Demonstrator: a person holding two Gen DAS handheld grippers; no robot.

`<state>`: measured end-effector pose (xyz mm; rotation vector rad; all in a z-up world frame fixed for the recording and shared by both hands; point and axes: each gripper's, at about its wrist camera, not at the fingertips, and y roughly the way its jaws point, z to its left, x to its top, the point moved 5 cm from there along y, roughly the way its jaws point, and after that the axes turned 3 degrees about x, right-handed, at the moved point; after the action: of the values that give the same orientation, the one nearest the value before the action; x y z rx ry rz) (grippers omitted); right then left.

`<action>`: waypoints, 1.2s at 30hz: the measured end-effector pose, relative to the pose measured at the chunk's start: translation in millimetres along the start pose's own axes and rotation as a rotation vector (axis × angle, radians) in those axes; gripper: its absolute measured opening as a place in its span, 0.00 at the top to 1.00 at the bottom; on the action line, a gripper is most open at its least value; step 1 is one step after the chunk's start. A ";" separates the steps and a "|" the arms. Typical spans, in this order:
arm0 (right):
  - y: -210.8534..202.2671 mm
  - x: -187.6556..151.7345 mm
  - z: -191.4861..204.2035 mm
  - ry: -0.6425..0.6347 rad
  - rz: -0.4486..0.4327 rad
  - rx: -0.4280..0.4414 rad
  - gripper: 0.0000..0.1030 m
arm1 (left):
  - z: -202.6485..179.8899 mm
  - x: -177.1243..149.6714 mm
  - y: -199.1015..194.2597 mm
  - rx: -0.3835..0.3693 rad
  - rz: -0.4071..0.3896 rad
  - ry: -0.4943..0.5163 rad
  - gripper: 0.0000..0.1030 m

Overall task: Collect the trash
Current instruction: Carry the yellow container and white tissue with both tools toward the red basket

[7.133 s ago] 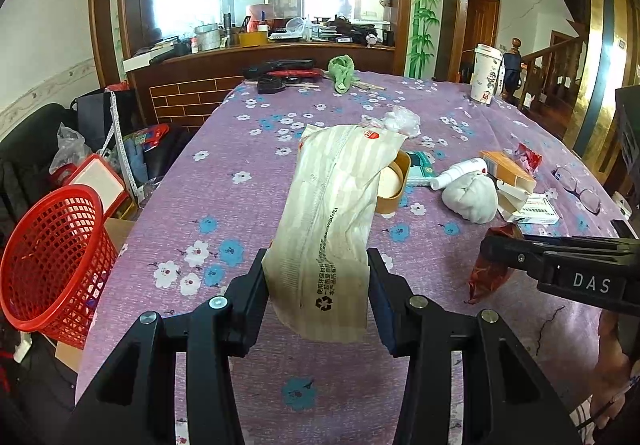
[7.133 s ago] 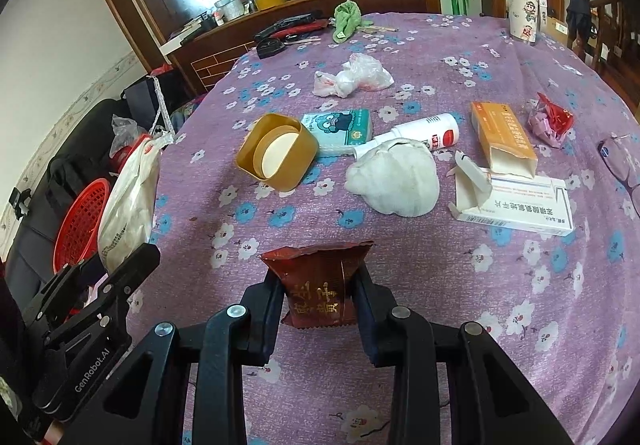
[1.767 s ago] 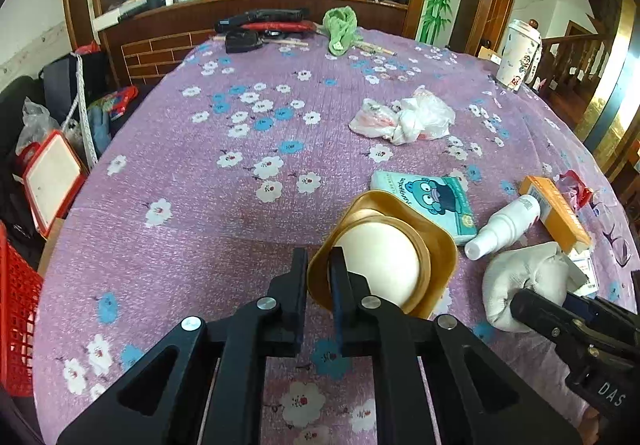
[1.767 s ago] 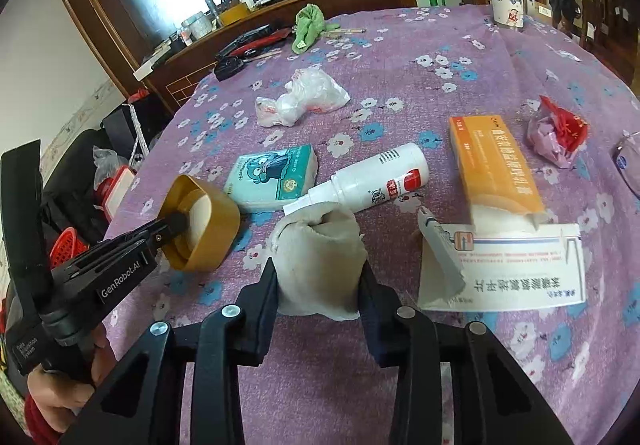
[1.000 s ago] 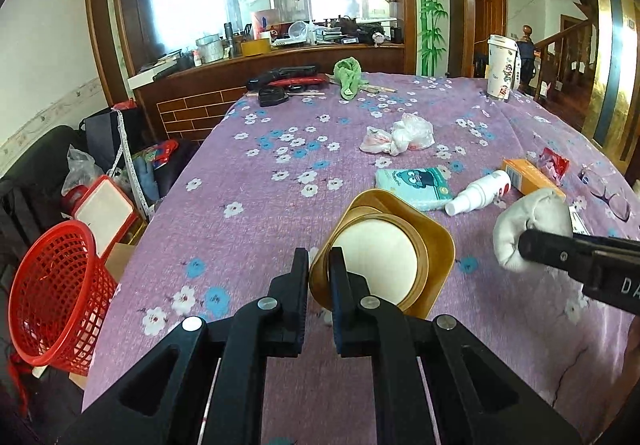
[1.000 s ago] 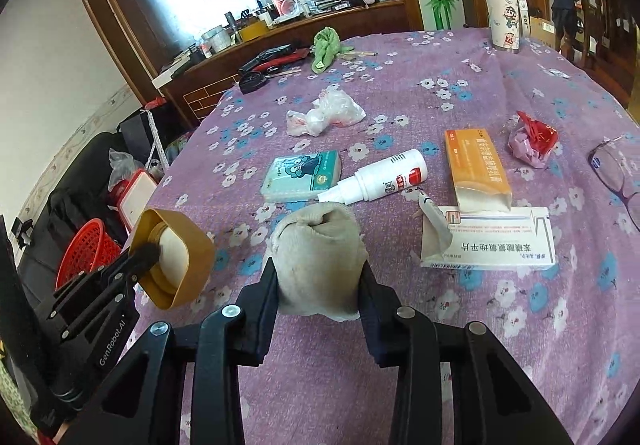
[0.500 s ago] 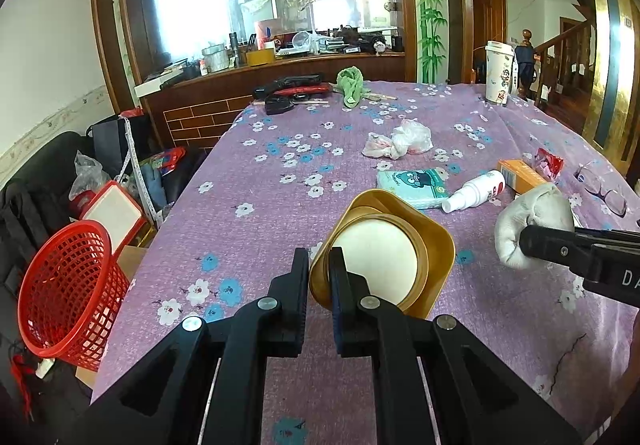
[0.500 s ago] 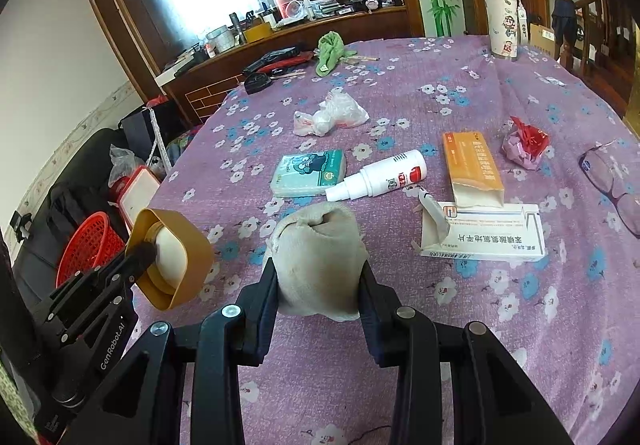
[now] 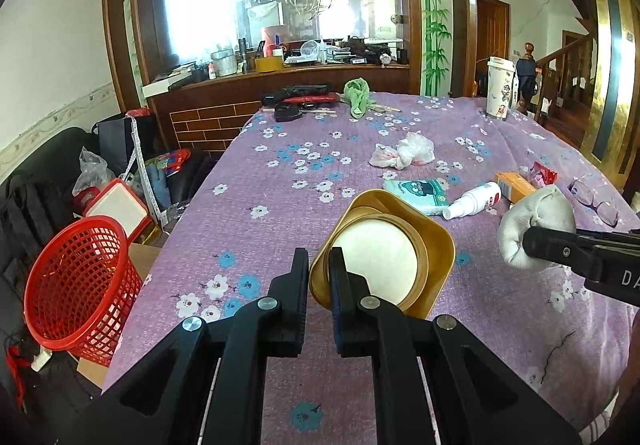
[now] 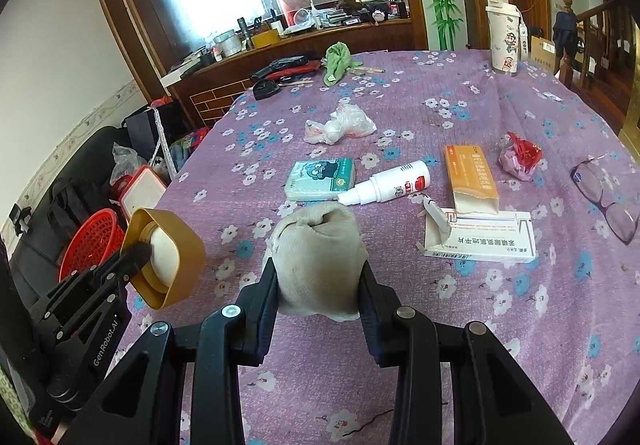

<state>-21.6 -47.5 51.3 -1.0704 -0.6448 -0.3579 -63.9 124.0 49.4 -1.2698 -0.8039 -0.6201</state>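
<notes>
My left gripper (image 9: pixel 319 269) is shut on the rim of a tan paper bowl (image 9: pixel 394 257), held lifted over the purple flowered tablecloth (image 9: pixel 280 189). In the right wrist view the same bowl (image 10: pixel 176 257) hangs at the left on the left gripper (image 10: pixel 140 251). My right gripper (image 10: pixel 318 281) is shut on a crumpled white wad of paper (image 10: pixel 320 253), which also shows at the right of the left wrist view (image 9: pixel 536 225). A red mesh basket (image 9: pixel 80 277) stands on the floor left of the table.
On the cloth lie a tissue pack (image 10: pixel 322 179), a white spray bottle (image 10: pixel 388 183), an orange box (image 10: pixel 470 177), an open white box (image 10: pixel 480 237), a red wrapper (image 10: pixel 520 157), a plastic bag (image 10: pixel 340 125) and glasses (image 10: pixel 604 193). A cup (image 10: pixel 504 41) stands far right.
Both grippers have drawn back and up from the table with their loads. More of the red basket has come into the left wrist view.
</notes>
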 end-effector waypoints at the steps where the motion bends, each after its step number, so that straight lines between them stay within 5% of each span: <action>1: -0.5 -0.6 1.2 -0.001 0.000 -0.001 0.62 | 0.7 0.0 -0.6 -0.002 0.000 -0.003 0.91; 36: -10.5 -2.1 -1.9 0.003 -0.015 0.025 0.62 | 13.6 10.0 -13.8 0.014 -0.014 -0.034 0.91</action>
<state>-28.6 -53.9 56.6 -1.0414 -0.6533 -0.3633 -71.3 134.8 66.9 -1.2655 -0.8445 -0.6046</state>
